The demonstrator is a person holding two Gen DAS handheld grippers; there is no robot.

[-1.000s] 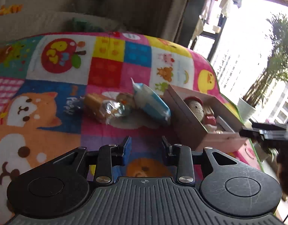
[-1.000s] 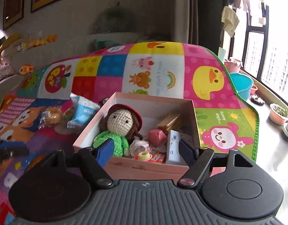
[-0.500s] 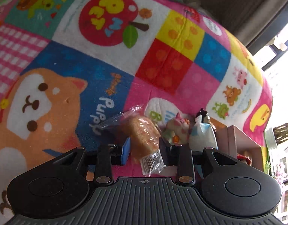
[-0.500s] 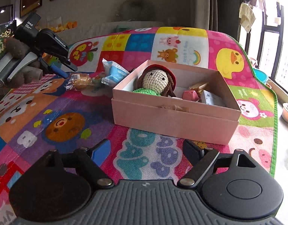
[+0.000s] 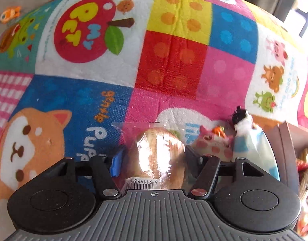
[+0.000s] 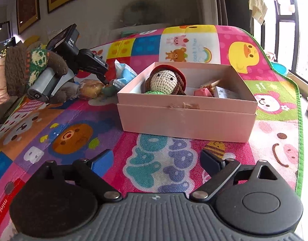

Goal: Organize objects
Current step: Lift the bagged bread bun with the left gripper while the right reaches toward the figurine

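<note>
Flanking wrapped bread, left fingers just spread; pig toy beside.

My left gripper is matt black plastic with a ribbed grey body and small shiny metal pivot pins. Between its fingers, the bread packet wears glossy, crinkled clear film that glares white. The play mat looks like soft, fuzzy printed cloth. The pink box is smooth matt cardboard; the doll inside is rough crocheted yarn.
</note>
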